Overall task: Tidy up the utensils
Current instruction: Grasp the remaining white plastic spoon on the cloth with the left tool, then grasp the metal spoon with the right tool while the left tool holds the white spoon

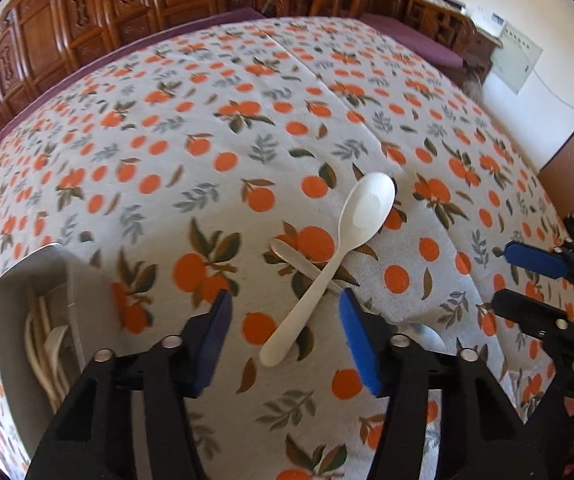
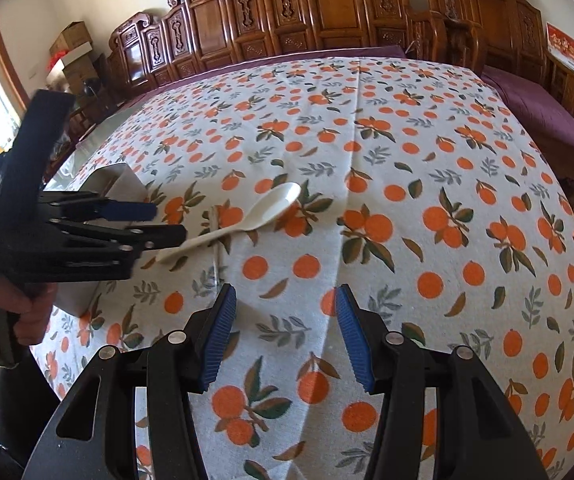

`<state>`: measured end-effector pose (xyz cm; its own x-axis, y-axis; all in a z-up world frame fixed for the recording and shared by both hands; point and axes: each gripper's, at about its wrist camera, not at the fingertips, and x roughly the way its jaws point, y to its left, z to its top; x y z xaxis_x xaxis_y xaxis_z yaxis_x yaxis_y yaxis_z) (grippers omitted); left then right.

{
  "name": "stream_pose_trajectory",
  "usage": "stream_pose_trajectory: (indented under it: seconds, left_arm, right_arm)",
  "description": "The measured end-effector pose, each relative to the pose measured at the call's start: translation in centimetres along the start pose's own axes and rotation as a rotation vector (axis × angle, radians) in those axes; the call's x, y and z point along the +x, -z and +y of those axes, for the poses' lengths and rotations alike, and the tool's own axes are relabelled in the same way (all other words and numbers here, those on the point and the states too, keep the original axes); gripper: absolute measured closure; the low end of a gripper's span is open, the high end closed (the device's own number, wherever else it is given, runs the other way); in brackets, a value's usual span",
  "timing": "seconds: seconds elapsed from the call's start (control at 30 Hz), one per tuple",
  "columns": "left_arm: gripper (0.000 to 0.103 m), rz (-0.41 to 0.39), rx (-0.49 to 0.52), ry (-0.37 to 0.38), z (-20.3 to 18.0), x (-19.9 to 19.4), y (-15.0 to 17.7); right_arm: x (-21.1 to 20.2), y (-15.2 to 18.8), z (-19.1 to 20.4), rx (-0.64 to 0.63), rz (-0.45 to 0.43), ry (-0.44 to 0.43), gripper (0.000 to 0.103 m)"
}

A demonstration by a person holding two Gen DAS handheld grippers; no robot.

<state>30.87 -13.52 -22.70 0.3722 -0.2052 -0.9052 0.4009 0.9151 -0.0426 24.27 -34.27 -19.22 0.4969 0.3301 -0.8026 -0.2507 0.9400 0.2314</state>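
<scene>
A white spoon point(image 1: 343, 240) lies on the orange-patterned tablecloth point(image 1: 167, 140), crossed over a thin metal spoon point(image 1: 307, 266) beneath it. My left gripper point(image 1: 285, 336) is open, its blue pads either side of the white spoon's handle end, just above the cloth. A grey utensil box point(image 1: 31, 320) at the left holds several pale utensils. My right gripper point(image 2: 283, 334) is open and empty over bare cloth. In the right wrist view the white spoon point(image 2: 255, 216), the metal spoon point(image 2: 216, 248), the left gripper point(image 2: 163, 222) and the box point(image 2: 115, 180) show at the left.
The right gripper point(image 1: 527, 280) shows at the right edge of the left wrist view. Carved wooden furniture point(image 2: 327, 8) lines the far side of the table. A purple cushion point(image 2: 539, 112) lies at the right. The cloth point(image 2: 447, 200) spreads wide to the right.
</scene>
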Motion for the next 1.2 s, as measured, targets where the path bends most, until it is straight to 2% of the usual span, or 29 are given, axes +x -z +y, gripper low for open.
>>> stream_pose_trajectory:
  seconds: [0.1,0.17,0.33,0.47,0.57,0.77,1.2]
  left_arm:
    - [0.058,0.017,0.016,-0.006,-0.5,1.1,-0.4]
    - [0.067,0.032,0.025,-0.005,-0.8,1.9,-0.7]
    - [0.072,0.03,0.04,0.005,-1.4,2.7,-1.2]
    - [0.088,0.038,0.041,0.038,-1.7,2.7,-1.3]
    - [0.096,0.043,0.041,0.049,-1.7,2.6,-1.2]
    - [0.096,0.053,0.006,0.059,-1.0,1.9,-0.5]
    - [0.096,-0.029,-0.035,0.058,0.5,-4.2,2.1]
  right_arm:
    - [-0.1,0.2,-0.4,0.007,0.001,-0.001,0.049]
    - [-0.2,0.3,-0.5,0.009,0.001,-0.001,0.049]
    - [-0.5,0.5,-0.4,0.006,0.001,-0.008,0.049]
    - [-0.2,0.7,-0.1,0.001,0.009,-0.016,0.049]
    - [0.1,0.8,0.4,-0.001,0.013,-0.025,0.049]
    - [0.6,0.7,1.5,-0.012,0.018,-0.039,0.049]
    - [3.4,0.7,4.0,-0.002,0.064,-0.069,0.049]
